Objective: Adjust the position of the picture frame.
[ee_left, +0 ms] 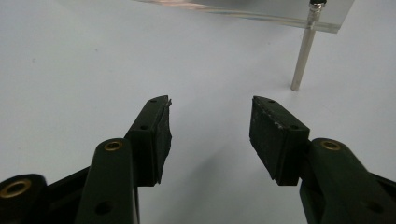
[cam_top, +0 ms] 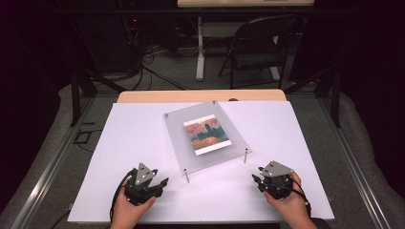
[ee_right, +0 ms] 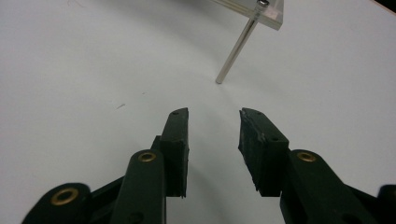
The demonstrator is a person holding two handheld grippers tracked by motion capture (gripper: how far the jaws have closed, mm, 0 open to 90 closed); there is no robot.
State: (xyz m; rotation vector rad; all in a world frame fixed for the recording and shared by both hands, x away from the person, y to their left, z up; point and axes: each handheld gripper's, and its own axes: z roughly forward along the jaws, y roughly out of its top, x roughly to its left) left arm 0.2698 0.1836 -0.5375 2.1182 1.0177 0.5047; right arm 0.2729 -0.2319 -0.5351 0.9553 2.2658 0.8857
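Both jaws stand apart with nothing between them, on the left gripper [cam_top: 162, 183] and on the right gripper [cam_top: 256, 180]. Each gripper sits low over the white board [cam_top: 143, 138], held in a hand. Between them and a bit farther back, a clear plate [cam_top: 176, 131] with a colorful picture [cam_top: 207, 136] stands on thin metal legs [cam_top: 186, 175], near both grippers but not touching.

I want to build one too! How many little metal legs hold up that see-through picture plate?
2 show: one metal leg under the acrylic plate's near-left corner, another under its near-right corner. The far corners show screw heads, so more legs may hide beneath.
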